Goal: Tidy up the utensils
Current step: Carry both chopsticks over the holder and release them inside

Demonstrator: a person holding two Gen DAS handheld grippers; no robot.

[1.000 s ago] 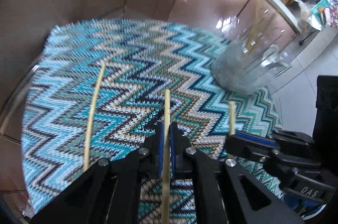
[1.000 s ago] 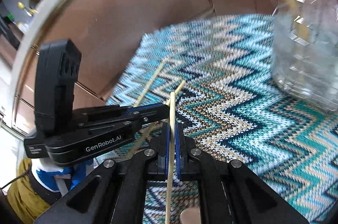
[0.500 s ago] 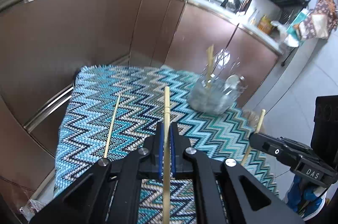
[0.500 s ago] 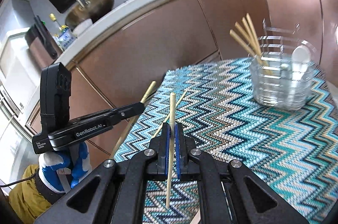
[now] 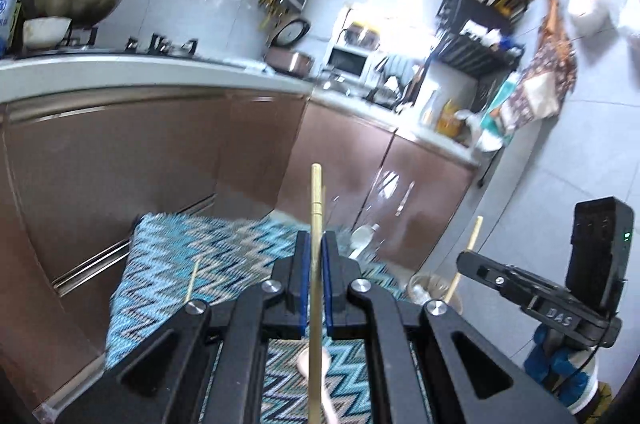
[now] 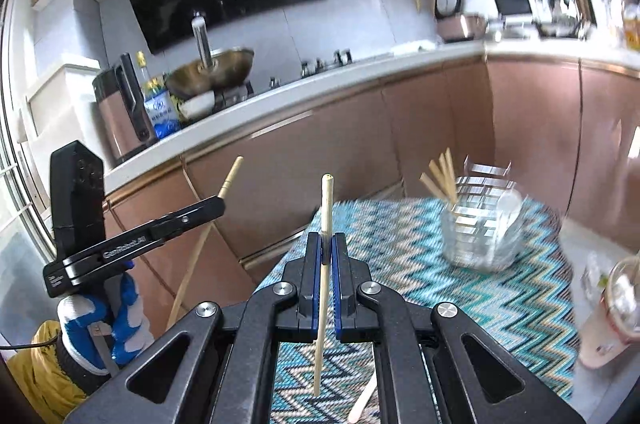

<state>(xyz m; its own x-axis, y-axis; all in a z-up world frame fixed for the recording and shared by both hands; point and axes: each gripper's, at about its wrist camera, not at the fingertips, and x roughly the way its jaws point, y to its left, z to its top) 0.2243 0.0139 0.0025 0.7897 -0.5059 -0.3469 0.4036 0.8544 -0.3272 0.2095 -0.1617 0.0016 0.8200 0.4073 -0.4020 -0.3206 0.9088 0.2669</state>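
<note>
My left gripper (image 5: 315,244) is shut on a wooden chopstick (image 5: 316,207) that stands upright above the zigzag mat (image 5: 168,264). My right gripper (image 6: 327,244) is shut on a second chopstick (image 6: 327,199), also upright. Each gripper shows in the other's view, the right one (image 5: 464,258) at right, the left one (image 6: 218,203) at left. A clear holder (image 6: 480,236) with several chopsticks and a white spoon stands on the mat (image 6: 420,288) to the right, blurred. One more chopstick (image 5: 192,280) lies on the mat at left.
Brown cabinets (image 6: 360,151) and a white counter stand behind the mat. A wok (image 6: 212,67) sits on the stove. A plastic cup (image 6: 616,308) with a pink drink stands at the mat's right edge. A pale spoon handle (image 6: 364,400) lies under my right gripper.
Both grippers have risen and tilted up with their chopsticks, from close over the mat to well above it. The kitchen wall and counter now fill the views.
</note>
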